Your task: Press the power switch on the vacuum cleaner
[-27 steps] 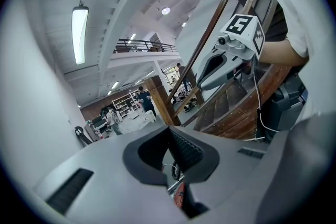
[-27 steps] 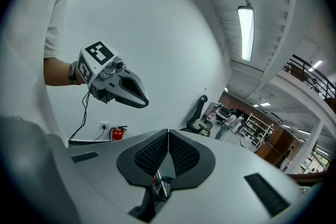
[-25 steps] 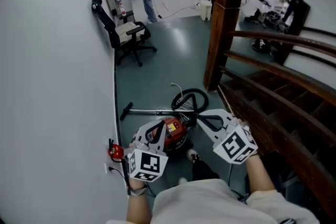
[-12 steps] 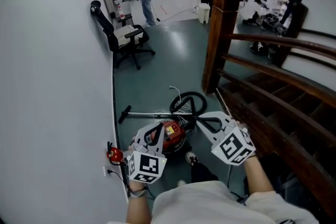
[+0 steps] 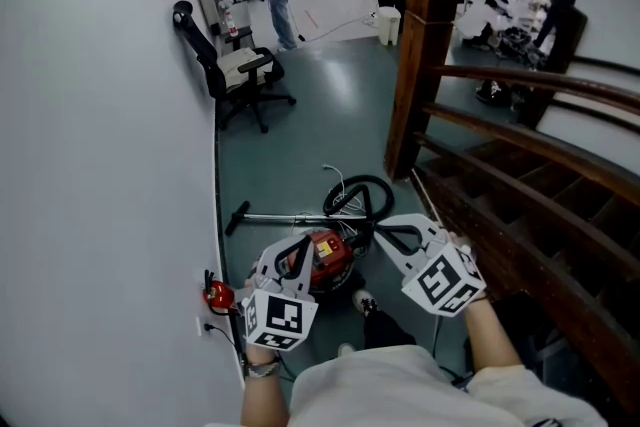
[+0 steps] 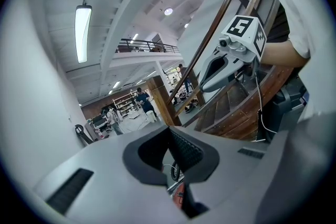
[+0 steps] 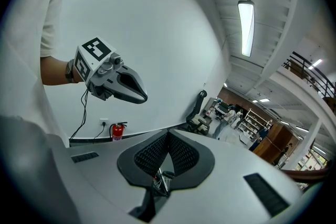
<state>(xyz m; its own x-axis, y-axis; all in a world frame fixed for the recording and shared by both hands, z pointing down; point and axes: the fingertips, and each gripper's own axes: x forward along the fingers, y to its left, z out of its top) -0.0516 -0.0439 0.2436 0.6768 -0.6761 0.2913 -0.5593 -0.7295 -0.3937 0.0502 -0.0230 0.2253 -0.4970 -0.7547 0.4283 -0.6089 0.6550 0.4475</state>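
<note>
The red canister vacuum cleaner (image 5: pixel 328 255) lies on the grey-green floor below me, with its black hose (image 5: pixel 362 194) looped behind it and its wand (image 5: pixel 285 214) stretched out to the left. My left gripper (image 5: pixel 303 240) hovers over the canister's left side with its pads together and nothing in them. My right gripper (image 5: pixel 380 225) hangs just right of the canister, also shut and empty. In the left gripper view the pads meet (image 6: pixel 169 131), and a sliver of the red vacuum (image 6: pixel 181 198) shows below them. The right gripper view shows closed pads (image 7: pixel 168 137).
A white wall runs along the left with a red fire extinguisher (image 5: pixel 217 294) and a socket at its foot. A dark wooden stair railing (image 5: pixel 520 150) and its post (image 5: pixel 420 65) close off the right. An office chair (image 5: pixel 237 67) stands further back, with people beyond it.
The head view shifted a little early on. Both grippers and the vacuum cleaner stay where they were.
</note>
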